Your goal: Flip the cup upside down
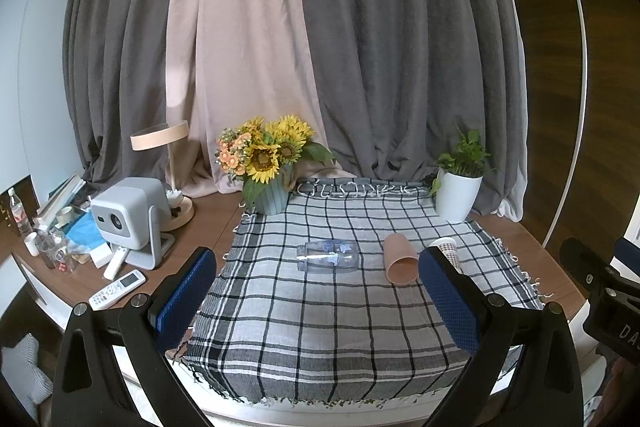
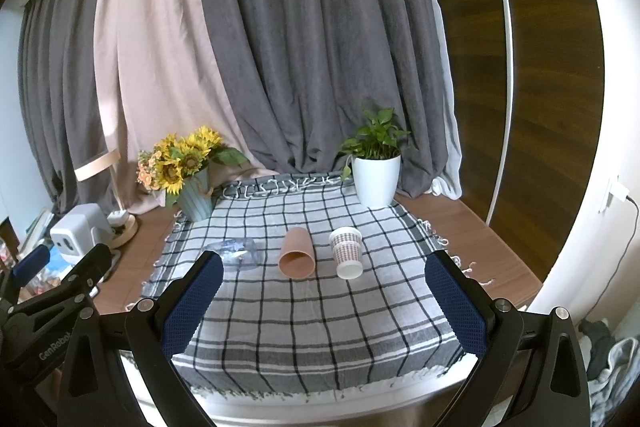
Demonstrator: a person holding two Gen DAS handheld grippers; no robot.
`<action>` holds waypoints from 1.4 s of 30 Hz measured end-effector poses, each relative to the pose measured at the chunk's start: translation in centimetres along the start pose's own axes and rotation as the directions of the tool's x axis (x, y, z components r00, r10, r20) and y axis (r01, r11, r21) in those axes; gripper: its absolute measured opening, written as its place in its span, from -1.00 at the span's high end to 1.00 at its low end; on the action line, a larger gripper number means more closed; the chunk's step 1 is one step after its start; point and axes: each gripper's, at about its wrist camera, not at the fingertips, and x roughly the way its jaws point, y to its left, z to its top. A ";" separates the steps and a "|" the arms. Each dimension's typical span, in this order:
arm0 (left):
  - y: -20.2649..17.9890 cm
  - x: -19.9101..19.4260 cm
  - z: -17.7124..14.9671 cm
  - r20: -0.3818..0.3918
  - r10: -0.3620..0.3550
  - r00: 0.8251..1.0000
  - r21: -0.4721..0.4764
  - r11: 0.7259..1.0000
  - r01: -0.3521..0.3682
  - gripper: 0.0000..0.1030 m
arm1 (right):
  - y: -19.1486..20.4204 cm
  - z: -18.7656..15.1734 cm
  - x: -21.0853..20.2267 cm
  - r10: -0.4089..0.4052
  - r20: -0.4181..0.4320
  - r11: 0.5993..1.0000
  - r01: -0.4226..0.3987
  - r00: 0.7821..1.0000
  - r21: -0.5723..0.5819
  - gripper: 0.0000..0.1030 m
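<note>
Three cups lie on their sides on the checked cloth (image 1: 320,327) (image 2: 320,327). A clear glass cup (image 1: 328,256) (image 2: 240,253) with blue prints is on the left. A tan cup (image 1: 400,259) (image 2: 297,253) is in the middle, mouth toward me. A white patterned paper cup (image 2: 347,252) is on the right, partly hidden behind a finger in the left wrist view (image 1: 447,247). My left gripper (image 1: 316,291) is open and empty, held back from the cups. My right gripper (image 2: 324,299) is open and empty, also short of them.
A sunflower vase (image 1: 268,167) (image 2: 188,171) and a white potted plant (image 1: 460,187) (image 2: 376,167) stand at the cloth's far edge. A projector (image 1: 128,215), lamp (image 1: 168,167), remotes (image 1: 116,289) and small bottles crowd the left. Curtains hang behind.
</note>
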 end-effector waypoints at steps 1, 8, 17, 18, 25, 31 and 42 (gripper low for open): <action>0.1 0.0 0.0 0.000 0.001 1.000 0.000 1.000 -0.001 -1.00 | 0.0 0.0 0.0 0.000 0.000 1.000 0.000 1.000 0.000 -0.98; -0.3 0.3 0.2 -0.011 -0.004 1.000 0.007 1.000 0.004 -1.00 | -0.6 -0.2 0.6 -0.003 -0.006 1.000 0.003 1.000 0.002 -0.98; -1.6 3.3 0.1 -0.044 0.021 0.999 0.012 1.000 -0.020 -1.00 | -1.2 -0.1 2.8 0.011 -0.026 1.000 -0.011 1.000 0.002 -0.98; -1.8 3.9 0.0 -0.052 0.027 0.998 0.014 1.000 -0.026 -1.00 | -1.4 0.0 3.3 0.014 -0.028 1.000 -0.014 1.000 0.002 -0.97; -4.6 10.2 -0.1 -0.152 0.074 0.986 0.010 0.997 -0.074 -1.00 | -3.2 1.3 9.0 0.053 -0.070 0.998 -0.055 0.996 -0.026 -0.97; -6.8 16.0 -0.8 -0.255 0.108 0.961 -0.006 0.994 -0.113 -1.00 | -4.8 2.4 16.0 0.100 -0.141 0.994 -0.106 0.985 -0.038 -0.97; -10.0 26.2 -4.0 -0.459 0.210 0.863 0.059 0.977 -0.206 -1.00 | -6.1 1.3 28.7 0.148 -0.313 0.983 -0.174 0.938 -0.058 -0.97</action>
